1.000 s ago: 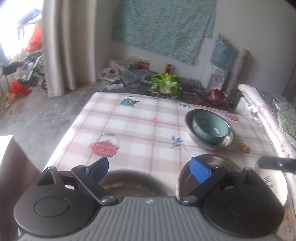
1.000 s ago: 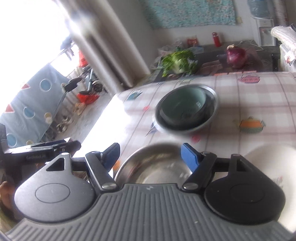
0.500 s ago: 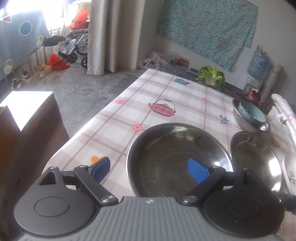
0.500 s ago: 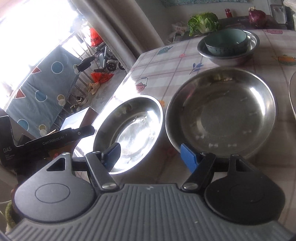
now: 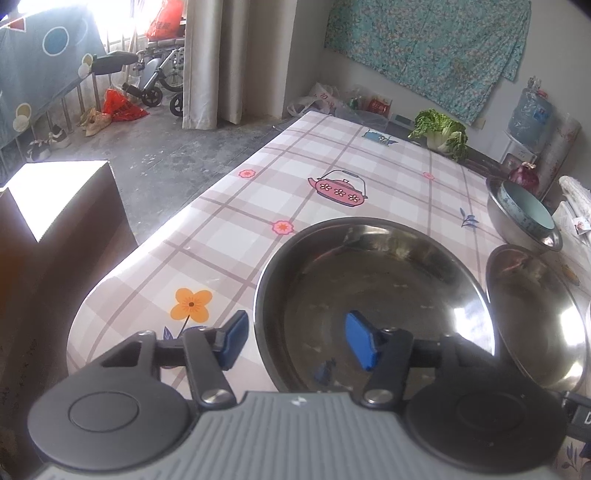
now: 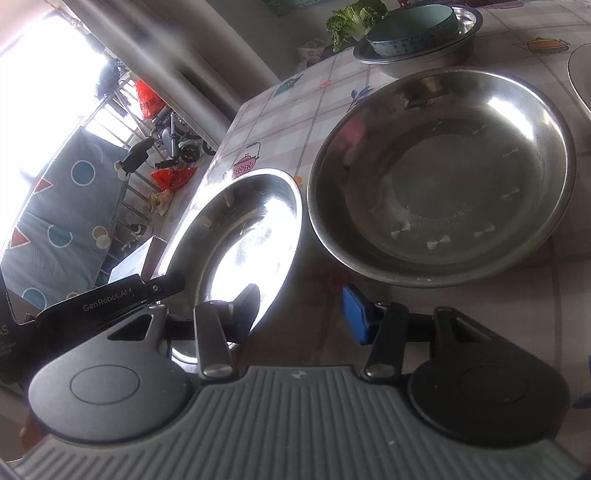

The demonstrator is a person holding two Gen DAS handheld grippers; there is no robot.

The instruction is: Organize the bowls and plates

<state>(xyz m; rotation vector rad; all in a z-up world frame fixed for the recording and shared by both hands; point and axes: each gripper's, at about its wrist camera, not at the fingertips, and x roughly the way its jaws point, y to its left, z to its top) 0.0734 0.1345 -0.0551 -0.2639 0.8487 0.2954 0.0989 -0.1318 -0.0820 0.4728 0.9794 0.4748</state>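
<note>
Straddling the near rim of a wide steel pan (image 5: 373, 291), the left gripper (image 5: 295, 343) holds its blue-padded fingers apart, one pad outside the wall over the tablecloth (image 5: 332, 177) and the other inside the basin; neither pad visibly presses the metal. The checked cloth carries printed motifs: a pink teapot, an orange flower, small red blossoms.

To the right of that pan sits a second steel pan (image 5: 535, 317), their rims nearly touching. Farther back on the same side, a teal bowl (image 5: 524, 212) rests inside a steel bowl (image 5: 517, 229), with patterned lettering around the teal rim too small to read. A cabbage (image 5: 439, 133) and a red onion (image 5: 524, 177) lie just beyond the table's far edge, near a water jug (image 5: 532, 114) against the wall.

From the right wrist camera, the right gripper (image 6: 299, 310) hovers spread wide, holding nothing, its left finger over the glaring wide pan (image 6: 243, 236) and its blue right pad above the cloth just short of the second pan (image 6: 443, 170). The 2 pans sit side by side, with the nested bowls (image 6: 417, 29) behind them. A pale plate edge (image 6: 580, 74) shows at far right. The other handheld unit (image 6: 107, 299) enters from the left, its casing marked "GenRobot.AI" in white.
</note>
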